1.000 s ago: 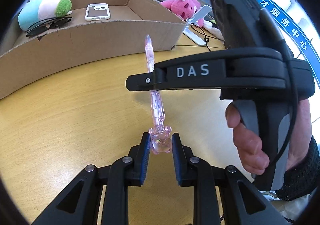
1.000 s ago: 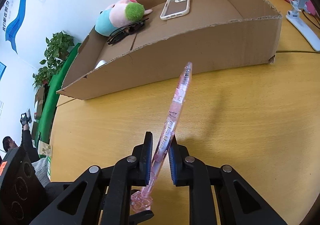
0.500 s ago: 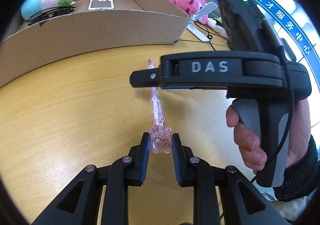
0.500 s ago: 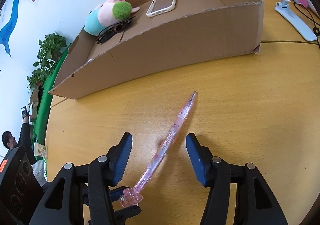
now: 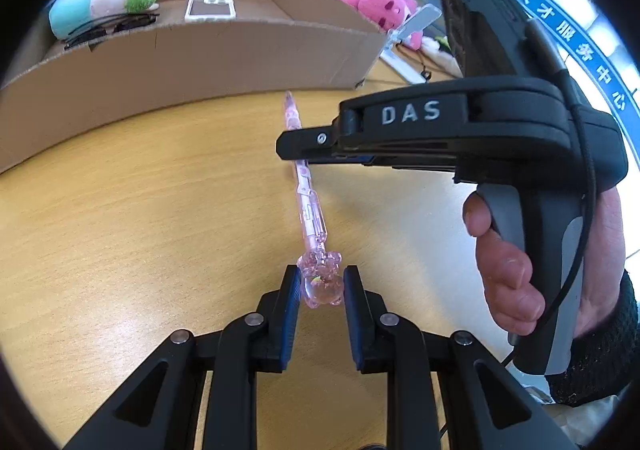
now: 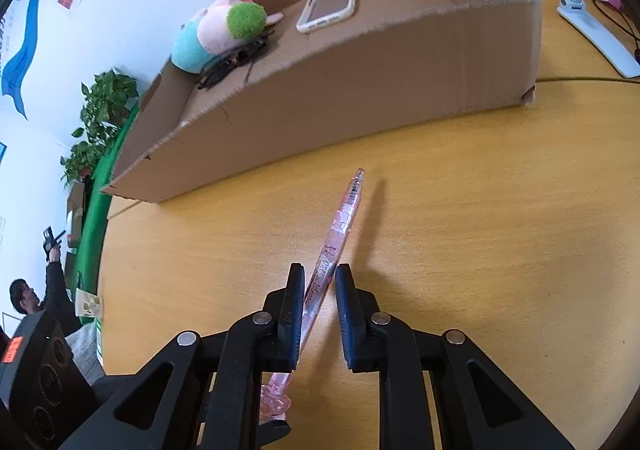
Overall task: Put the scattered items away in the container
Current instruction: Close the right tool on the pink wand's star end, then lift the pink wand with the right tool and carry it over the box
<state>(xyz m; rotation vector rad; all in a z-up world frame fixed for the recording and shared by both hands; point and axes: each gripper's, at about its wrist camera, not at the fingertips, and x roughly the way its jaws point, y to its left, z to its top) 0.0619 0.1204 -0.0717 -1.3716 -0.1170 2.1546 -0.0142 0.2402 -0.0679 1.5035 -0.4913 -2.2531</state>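
Left wrist view shows the left gripper (image 5: pixel 321 286) clamped on the bear-shaped cap of a translucent pink plastic pen (image 5: pixel 307 206), whose barrel runs straight ahead of the fingertips and lifts clear of the round wooden table (image 5: pixel 140 230). Partway along that barrel, the black right gripper (image 5: pixel 304 144) crosses from the right, its handle wrapped by the person's right hand (image 5: pixel 520 270). Right wrist view looks down that gripper's own fingers (image 6: pixel 292 302): the two pads sit close against the pen's printed midsection, one on each side, pinching it, with the tip pointing forward and up and the cap below and behind the pads. Just beyond the pen tip stands the near wall of a shallow brown cardboard box (image 6: pixel 380 90). Inside the box, ahead and to the left of both grippers, lie a blue, pink and green plush toy (image 6: pixel 218 36), black sunglasses (image 6: pixel 232 60) touching it, and a white-cased smartphone (image 6: pixel 328 2) beside them. Farther right on the table, past the box corner, are a pink plush animal (image 5: pixel 380 6) and a white stand (image 6: pixel 592 22).
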